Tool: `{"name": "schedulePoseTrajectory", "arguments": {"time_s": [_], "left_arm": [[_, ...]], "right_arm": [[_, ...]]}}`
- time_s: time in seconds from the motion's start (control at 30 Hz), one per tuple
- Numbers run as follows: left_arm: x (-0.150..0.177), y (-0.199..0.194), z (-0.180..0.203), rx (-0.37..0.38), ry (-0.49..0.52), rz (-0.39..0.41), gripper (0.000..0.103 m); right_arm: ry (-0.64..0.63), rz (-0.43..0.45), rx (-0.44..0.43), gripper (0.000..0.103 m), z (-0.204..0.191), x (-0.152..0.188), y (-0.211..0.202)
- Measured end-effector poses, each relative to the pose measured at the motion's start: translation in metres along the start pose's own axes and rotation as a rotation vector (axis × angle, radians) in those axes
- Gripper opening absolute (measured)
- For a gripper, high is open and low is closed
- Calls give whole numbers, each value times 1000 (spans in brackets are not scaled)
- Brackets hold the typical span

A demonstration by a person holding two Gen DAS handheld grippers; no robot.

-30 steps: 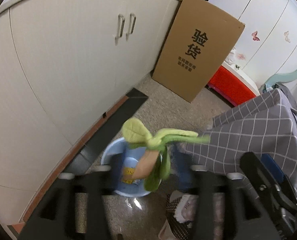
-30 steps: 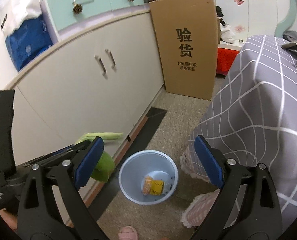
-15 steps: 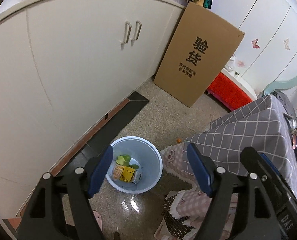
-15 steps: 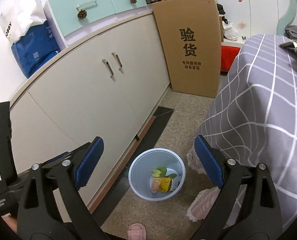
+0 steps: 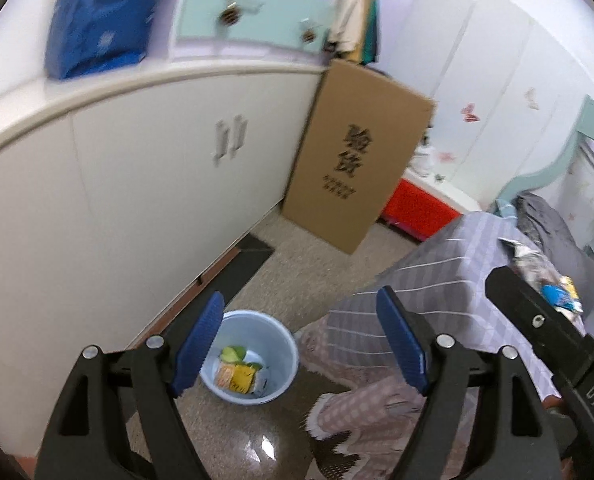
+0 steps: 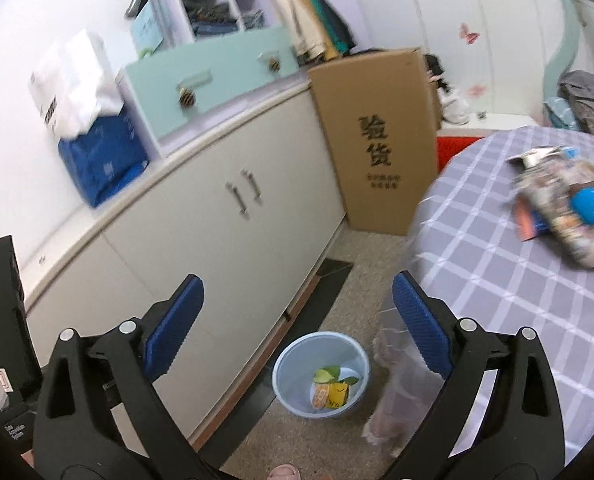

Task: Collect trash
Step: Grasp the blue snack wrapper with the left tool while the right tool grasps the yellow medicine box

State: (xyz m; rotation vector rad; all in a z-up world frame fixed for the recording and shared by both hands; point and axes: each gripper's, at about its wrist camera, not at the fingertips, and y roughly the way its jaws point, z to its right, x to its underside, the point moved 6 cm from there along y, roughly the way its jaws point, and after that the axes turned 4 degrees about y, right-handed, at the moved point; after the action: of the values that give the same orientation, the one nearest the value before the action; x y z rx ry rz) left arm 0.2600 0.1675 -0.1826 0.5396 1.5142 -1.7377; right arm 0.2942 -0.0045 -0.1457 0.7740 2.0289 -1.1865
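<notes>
Both cameras sit higher and tilt up more than half a second ago, so the bin (image 5: 253, 356) shrinks and drops low in each view while the cabinet (image 5: 137, 184) top and its blue bag (image 5: 97, 28) come into sight. Left gripper (image 5: 301, 344) has jaws spread wide, nothing between the blue pads (image 5: 199, 344). Right gripper (image 6: 297, 332) same, jaws wide, empty. Green leafy scrap (image 5: 233, 354) that hung from the left tongs a second ago lies inside the bin, next to a yellow wrapper (image 5: 235, 376); same contents as half a second ago. Bin stands on the floor (image 5: 317, 264) between the cabinet and the checked tablecloth (image 6: 517, 280). More tabletop shows in the right view now: a pile of wrappers (image 6: 565, 208) lies on the cloth, well apart from the bin, blurred. Cardboard box (image 6: 377, 140) leans against the cabinet end. Red crate (image 5: 417, 212) sits behind it.
</notes>
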Motion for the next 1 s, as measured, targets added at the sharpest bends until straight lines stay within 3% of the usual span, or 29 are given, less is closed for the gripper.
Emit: {"name": "schedulePoseTrajectory", "arguments": {"time_s": [0.2, 0.57, 0.77, 1.0], "left_arm": [[-5, -9, 97, 105, 165, 8, 77], [6, 23, 294, 342, 551, -18, 77], [18, 57, 347, 344, 717, -50, 77], [22, 88, 373, 382, 778, -100, 77]], "right_arm": [[60, 82, 94, 94, 64, -28, -53], [211, 169, 367, 94, 240, -54, -132], [280, 153, 410, 94, 300, -50, -144], [287, 117, 402, 94, 325, -45, -138]]}}
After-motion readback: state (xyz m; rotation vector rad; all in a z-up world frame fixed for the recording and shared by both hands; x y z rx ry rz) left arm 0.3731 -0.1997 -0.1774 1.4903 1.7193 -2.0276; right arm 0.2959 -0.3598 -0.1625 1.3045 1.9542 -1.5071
